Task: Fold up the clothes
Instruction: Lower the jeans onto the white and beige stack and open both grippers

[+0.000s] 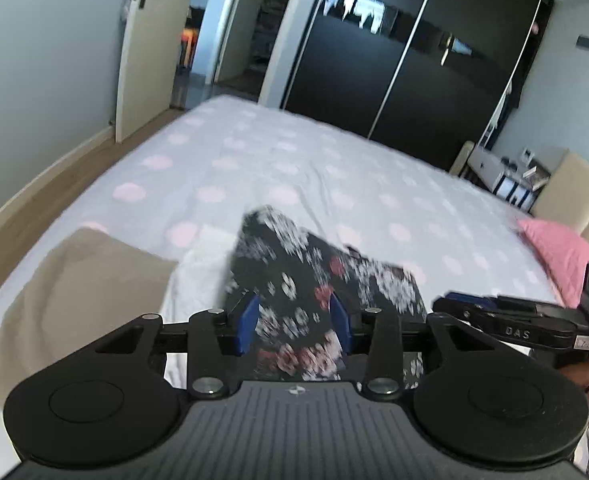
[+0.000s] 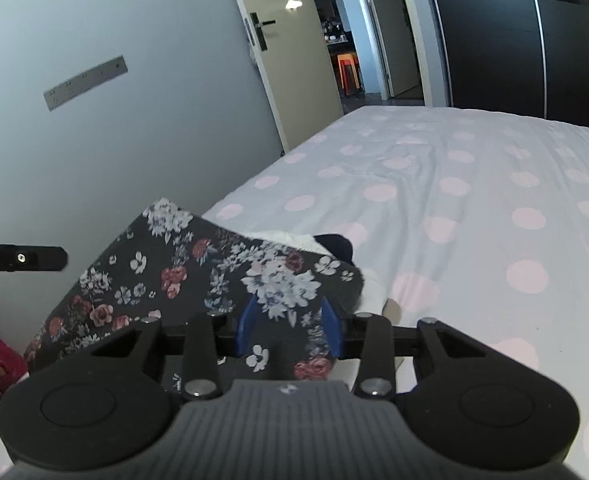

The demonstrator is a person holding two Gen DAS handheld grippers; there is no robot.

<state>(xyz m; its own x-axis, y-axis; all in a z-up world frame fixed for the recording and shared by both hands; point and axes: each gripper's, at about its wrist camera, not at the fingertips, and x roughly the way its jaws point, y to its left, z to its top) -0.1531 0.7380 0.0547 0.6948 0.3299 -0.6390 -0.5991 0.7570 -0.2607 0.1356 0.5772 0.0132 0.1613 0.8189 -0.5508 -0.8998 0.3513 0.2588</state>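
Nearest in the left wrist view, the left tool [image 1: 293,326] has its blue fingers [image 1: 247,328] pinching a dark floral garment [image 1: 318,280], which rises between them and is blurred. In the right wrist view, the right tool [image 2: 288,330] pinches the same floral garment [image 2: 198,268], the cloth stretching away to the near left. The garment hangs lifted above the bed [image 1: 294,160], not lying flat on it. Just beyond lie a beige cloth [image 1: 82,292] at the near left and a white cloth [image 1: 202,264] partly under the garment. Farther right is a pink pillow [image 1: 558,252]; farthest, a dark wardrobe [image 1: 394,60]. Judged risk: with only narrow pinches, a quick swing could slip the fabric free, or the loose lower edge could drag the white cloth and spoil the fold.
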